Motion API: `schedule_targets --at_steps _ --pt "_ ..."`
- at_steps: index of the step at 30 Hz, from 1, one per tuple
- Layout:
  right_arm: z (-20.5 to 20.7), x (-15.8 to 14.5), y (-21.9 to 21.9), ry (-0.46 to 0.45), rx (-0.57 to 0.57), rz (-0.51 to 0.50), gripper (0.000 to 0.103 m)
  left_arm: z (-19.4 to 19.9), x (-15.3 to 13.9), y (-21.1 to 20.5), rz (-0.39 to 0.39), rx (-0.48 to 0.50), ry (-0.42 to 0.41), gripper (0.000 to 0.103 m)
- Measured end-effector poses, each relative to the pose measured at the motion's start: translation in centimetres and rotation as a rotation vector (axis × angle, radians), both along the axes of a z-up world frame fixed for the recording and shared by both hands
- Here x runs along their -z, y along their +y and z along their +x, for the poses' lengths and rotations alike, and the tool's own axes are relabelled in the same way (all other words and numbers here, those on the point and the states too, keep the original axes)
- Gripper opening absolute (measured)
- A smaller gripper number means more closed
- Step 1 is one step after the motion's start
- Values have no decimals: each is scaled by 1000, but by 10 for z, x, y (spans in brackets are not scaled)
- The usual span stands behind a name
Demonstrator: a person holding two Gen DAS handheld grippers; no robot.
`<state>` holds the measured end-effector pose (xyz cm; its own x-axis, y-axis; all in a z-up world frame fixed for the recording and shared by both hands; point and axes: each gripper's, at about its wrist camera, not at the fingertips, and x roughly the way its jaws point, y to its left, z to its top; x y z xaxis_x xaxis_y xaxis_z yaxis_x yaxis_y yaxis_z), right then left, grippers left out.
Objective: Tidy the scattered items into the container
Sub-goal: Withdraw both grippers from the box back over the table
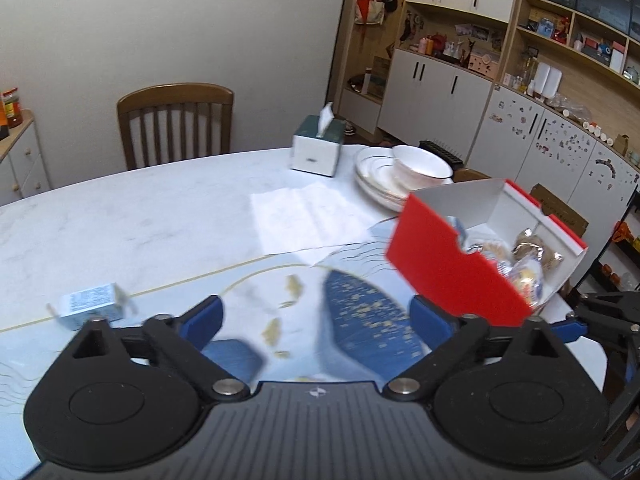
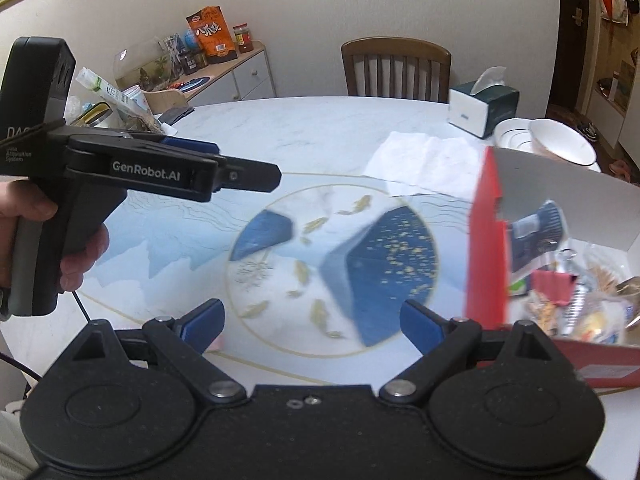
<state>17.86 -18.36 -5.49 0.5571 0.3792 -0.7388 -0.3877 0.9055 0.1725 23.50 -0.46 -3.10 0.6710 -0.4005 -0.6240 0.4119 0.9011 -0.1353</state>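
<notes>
The container is a red box [image 1: 452, 264] with a white inside, standing on the right of the table mat and holding several wrapped snacks and packets [image 2: 560, 280]. A small pale blue carton [image 1: 90, 306] lies on the table at the left, just beyond the left finger of my left gripper [image 1: 316, 320]. That gripper is open wide with nothing between its blue pads. My right gripper [image 2: 312, 322] is also open and empty over the fish-patterned mat [image 2: 280, 240], with the red box [image 2: 484, 248] just right of it. In the right wrist view a hand holds the left gripper [image 2: 276, 176] at the far left.
A spread white napkin [image 1: 308, 216], a green tissue box [image 1: 318, 146] and stacked white plates with a bowl [image 1: 404, 176] sit behind the red box. A wooden chair [image 1: 176, 124] stands at the table's far edge. A sideboard with food packets [image 2: 212, 36] is at the back left.
</notes>
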Motion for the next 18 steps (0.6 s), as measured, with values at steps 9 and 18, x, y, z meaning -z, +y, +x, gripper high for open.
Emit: schedule_targets --at_steps 9,18 --pt "6 31 69 58 -24 -39 94 11 15 61 48 3 -22 102" --pt "11 50 103 116 -22 -61 94 40 34 103 115 38 -41 102"
